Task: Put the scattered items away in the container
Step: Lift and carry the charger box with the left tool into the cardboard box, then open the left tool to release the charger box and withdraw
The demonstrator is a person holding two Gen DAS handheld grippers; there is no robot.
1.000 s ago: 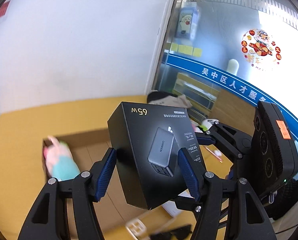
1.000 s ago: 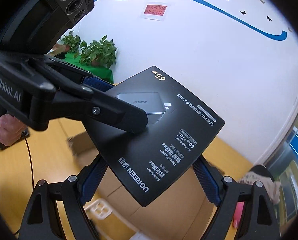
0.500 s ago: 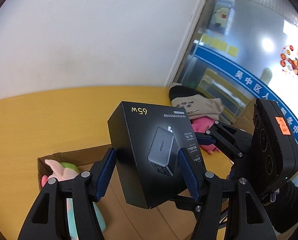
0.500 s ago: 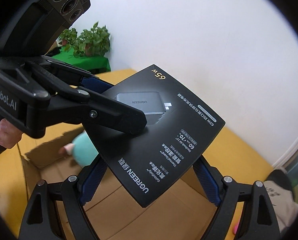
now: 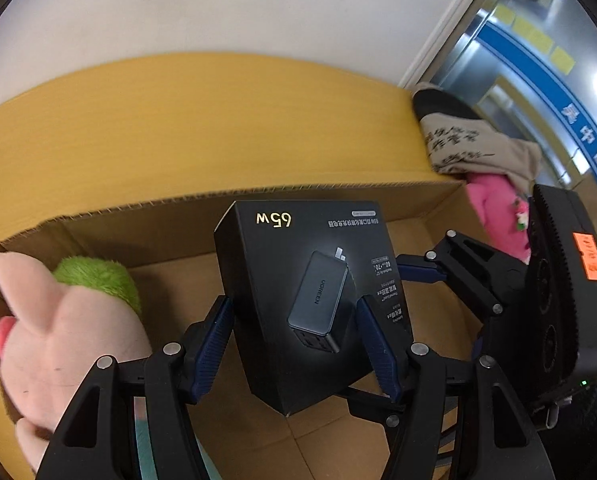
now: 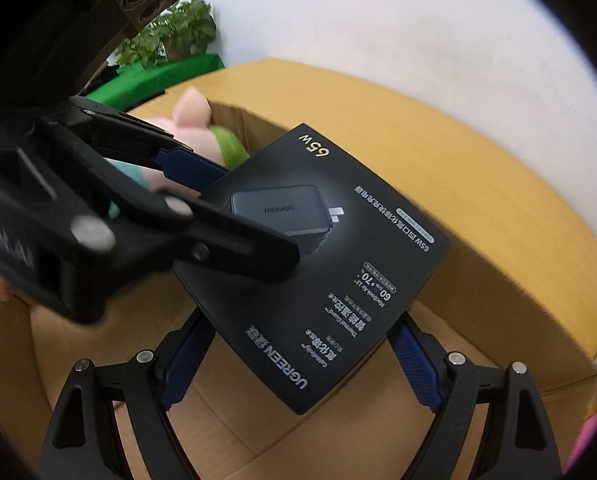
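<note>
Both grippers clamp the same black UGREEN charger box [image 5: 310,304], which hangs tilted over the open cardboard box [image 5: 338,194]. In the left wrist view the left gripper [image 5: 294,344] has its blue pads [image 5: 212,344] pressed against the two narrow sides of the charger box, whose printed face with the gold "65w" points toward the far wall of the carton. The right gripper [image 5: 422,270] reaches in from the right, and its blue finger meets the right edge of the charger box.

In the right wrist view the right gripper [image 6: 298,364] grips the near end of the charger box [image 6: 330,280] between its blue pads [image 6: 414,364], while the left gripper [image 6: 254,216] comes across from the left, one black finger lying over the printed face.

A pink plush pig [image 5: 54,340] with a green part lies in the left end of the carton. On the yellow table [image 5: 178,128], far right beyond the carton, lie a beige printed cloth [image 5: 470,148] and a pink item [image 5: 498,216]. A potted plant [image 6: 174,36] stands far left.
</note>
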